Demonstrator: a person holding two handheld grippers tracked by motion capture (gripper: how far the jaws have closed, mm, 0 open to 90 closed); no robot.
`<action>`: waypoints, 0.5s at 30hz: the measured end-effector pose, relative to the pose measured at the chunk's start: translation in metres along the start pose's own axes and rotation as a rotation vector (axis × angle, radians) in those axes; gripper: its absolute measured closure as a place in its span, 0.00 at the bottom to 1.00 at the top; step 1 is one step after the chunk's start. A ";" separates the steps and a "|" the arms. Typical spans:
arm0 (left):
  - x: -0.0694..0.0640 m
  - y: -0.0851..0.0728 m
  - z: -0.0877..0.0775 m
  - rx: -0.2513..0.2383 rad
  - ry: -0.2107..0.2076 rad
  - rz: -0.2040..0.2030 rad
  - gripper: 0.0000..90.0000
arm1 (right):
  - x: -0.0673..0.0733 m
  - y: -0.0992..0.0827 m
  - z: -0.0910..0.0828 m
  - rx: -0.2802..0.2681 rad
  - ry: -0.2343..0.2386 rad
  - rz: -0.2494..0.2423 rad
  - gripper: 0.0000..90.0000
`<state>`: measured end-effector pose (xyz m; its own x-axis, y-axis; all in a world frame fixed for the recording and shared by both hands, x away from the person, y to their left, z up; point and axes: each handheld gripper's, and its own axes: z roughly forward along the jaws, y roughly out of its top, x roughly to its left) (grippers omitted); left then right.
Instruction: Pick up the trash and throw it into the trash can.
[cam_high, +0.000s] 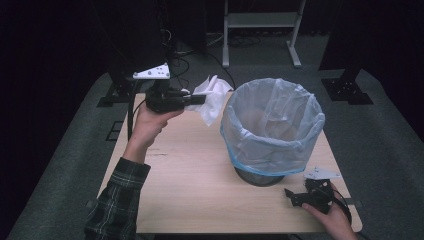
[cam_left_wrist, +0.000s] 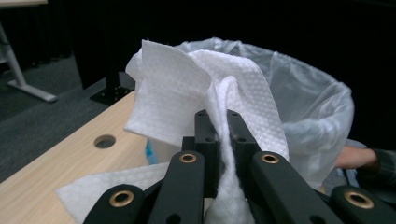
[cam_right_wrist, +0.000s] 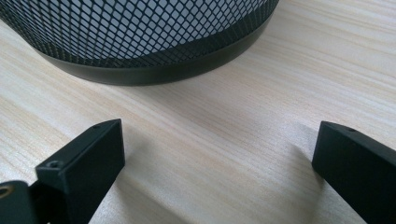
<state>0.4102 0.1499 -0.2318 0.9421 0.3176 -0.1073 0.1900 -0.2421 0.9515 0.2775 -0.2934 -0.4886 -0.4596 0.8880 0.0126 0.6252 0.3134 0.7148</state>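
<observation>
While the left hand-held gripper (cam_high: 196, 99) is held up over the far-left part of the light wood tabletop (cam_high: 200, 175), its black jaws are pressed together on a white embossed paper towel (cam_high: 211, 100). In the left gripper view the towel (cam_left_wrist: 205, 93) fans out above the jaws & a strip runs down between them; one more flap lies low at left, over the wood. Towel hangs just beside the rim of a black wire-mesh wastebasket lined w/ a translucent plastic bag (cam_high: 272, 125); can't tell if they touch. Basket stands upright, right of centre on the tabletop, bag folded over its rim w/ a blue edge showing.

Right hand-held gripper (cam_high: 295, 196) sits low near the front-right corner, close to the tabletop's front edge, jaws spread wide w/ nothing between them. In the right gripper view its jaws frame bare wood, & the basket's solid black base ring (cam_right_wrist: 154, 70) is near but apart.

Open wood lies across the front-left & centre, between the two hands. A round cable hole (cam_left_wrist: 104, 141) shows in the tabletop near its edge. Dark grey carpet floor (cam_high: 390, 150) surrounds the tabletop.
</observation>
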 end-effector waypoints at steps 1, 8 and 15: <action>-0.002 0.004 0.001 -0.001 -0.005 0.005 0.96 | 0.000 0.000 0.000 0.000 0.000 0.000 0.01; -0.012 0.022 0.013 -0.013 -0.045 0.034 0.96 | 0.000 0.000 0.000 0.000 0.001 0.000 0.01; -0.027 0.040 0.042 -0.017 -0.119 0.065 0.96 | 0.000 0.000 0.000 0.000 0.000 0.000 0.01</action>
<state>0.4038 0.0930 -0.2027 0.9786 0.1903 -0.0777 0.1235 -0.2425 0.9623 0.2775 -0.2934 -0.4887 -0.4597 0.8880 0.0131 0.6251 0.3131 0.7150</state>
